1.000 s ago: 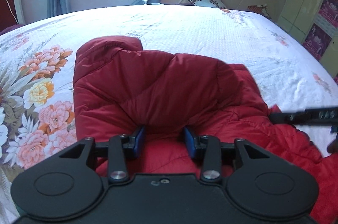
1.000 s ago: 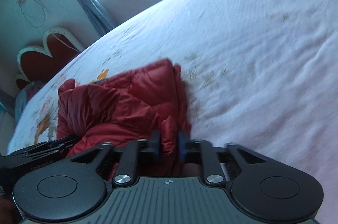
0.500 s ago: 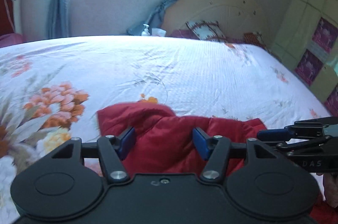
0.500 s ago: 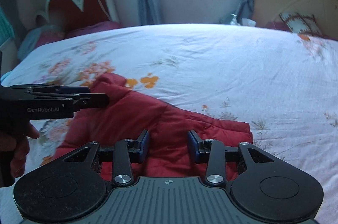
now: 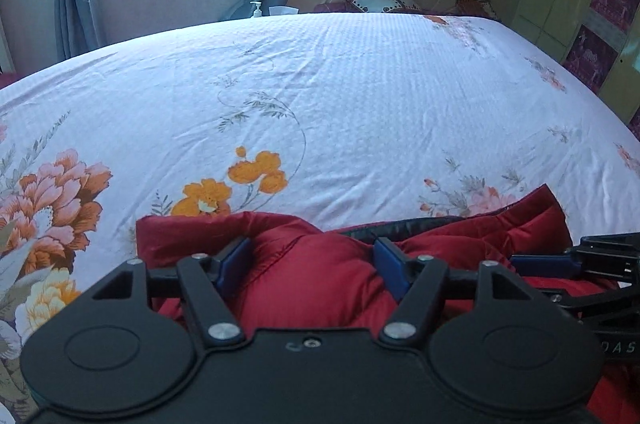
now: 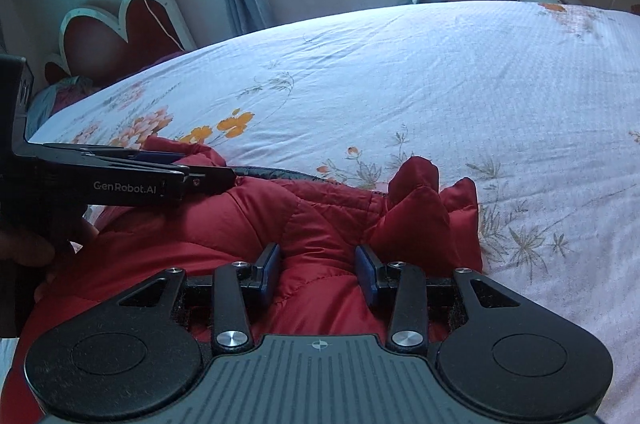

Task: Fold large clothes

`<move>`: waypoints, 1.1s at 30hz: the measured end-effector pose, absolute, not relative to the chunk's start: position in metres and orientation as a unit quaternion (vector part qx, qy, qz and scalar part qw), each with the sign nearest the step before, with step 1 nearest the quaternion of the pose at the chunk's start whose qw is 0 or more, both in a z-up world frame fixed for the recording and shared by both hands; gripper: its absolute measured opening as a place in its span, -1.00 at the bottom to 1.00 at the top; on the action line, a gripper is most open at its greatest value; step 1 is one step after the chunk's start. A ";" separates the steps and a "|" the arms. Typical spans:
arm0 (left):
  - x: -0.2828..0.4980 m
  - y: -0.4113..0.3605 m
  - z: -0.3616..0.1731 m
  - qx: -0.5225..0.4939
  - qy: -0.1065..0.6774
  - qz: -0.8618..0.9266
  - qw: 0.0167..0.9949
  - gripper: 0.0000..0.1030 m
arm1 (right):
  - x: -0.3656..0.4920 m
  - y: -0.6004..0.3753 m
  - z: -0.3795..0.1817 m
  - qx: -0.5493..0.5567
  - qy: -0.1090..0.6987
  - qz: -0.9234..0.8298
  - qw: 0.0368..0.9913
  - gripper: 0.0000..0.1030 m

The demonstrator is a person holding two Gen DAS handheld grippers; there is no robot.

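Jacket (image 5: 320, 276): red, laid low in frame on the flowered bedsheet (image 5: 360, 96).
Left gripper (image 5: 312, 264): jaws opening — jacket bulging between.
Right gripper (image 6: 316, 270): jaws part-open — grip cannot be told.

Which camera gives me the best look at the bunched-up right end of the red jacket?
The right wrist view. There the red jacket shows its bunched right end standing in peaks on the bedsheet, clear of the hardware. The left wrist view shows only that end's upper edge, the rest hidden behind the right hand-held gripper at the frame edge.
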State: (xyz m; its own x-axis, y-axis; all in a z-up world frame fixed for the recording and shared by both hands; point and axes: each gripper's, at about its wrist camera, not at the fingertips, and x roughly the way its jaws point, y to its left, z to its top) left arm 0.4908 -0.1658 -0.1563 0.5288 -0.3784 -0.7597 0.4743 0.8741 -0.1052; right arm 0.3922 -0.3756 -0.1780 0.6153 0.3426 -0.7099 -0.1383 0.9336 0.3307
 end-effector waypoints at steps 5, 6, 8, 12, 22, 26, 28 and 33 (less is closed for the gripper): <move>0.463 -0.149 -0.118 0.034 0.408 -0.222 0.885 0.67 | 0.389 -0.403 -0.160 0.201 0.431 0.143 0.868 0.28; 0.448 -0.143 -0.106 0.026 0.392 -0.226 0.891 0.62 | 0.381 -0.412 -0.152 0.221 0.419 0.145 0.869 0.36; 0.415 -0.134 -0.092 0.025 0.371 -0.243 0.896 0.39 | 0.365 -0.421 -0.139 0.228 0.419 0.154 0.865 0.33; 0.360 -0.129 -0.091 0.004 0.369 -0.259 0.893 0.22 | 0.331 -0.413 -0.128 0.174 0.419 0.169 0.875 -0.03; 0.337 -0.138 -0.120 0.020 0.395 -0.236 0.888 0.21 | 0.324 -0.402 -0.145 0.132 0.442 0.159 0.873 -0.11; 0.291 -0.129 -0.088 0.005 0.368 -0.270 0.890 0.21 | 0.275 -0.418 -0.114 0.140 0.417 0.198 0.876 -0.11; 0.271 -0.133 -0.091 0.012 0.374 -0.274 0.886 0.21 | 0.257 -0.417 -0.116 0.142 0.428 0.217 0.866 -0.11; 0.261 -0.136 -0.127 0.035 0.377 -0.235 0.895 0.28 | 0.254 -0.408 -0.154 0.173 0.447 0.205 0.853 -0.12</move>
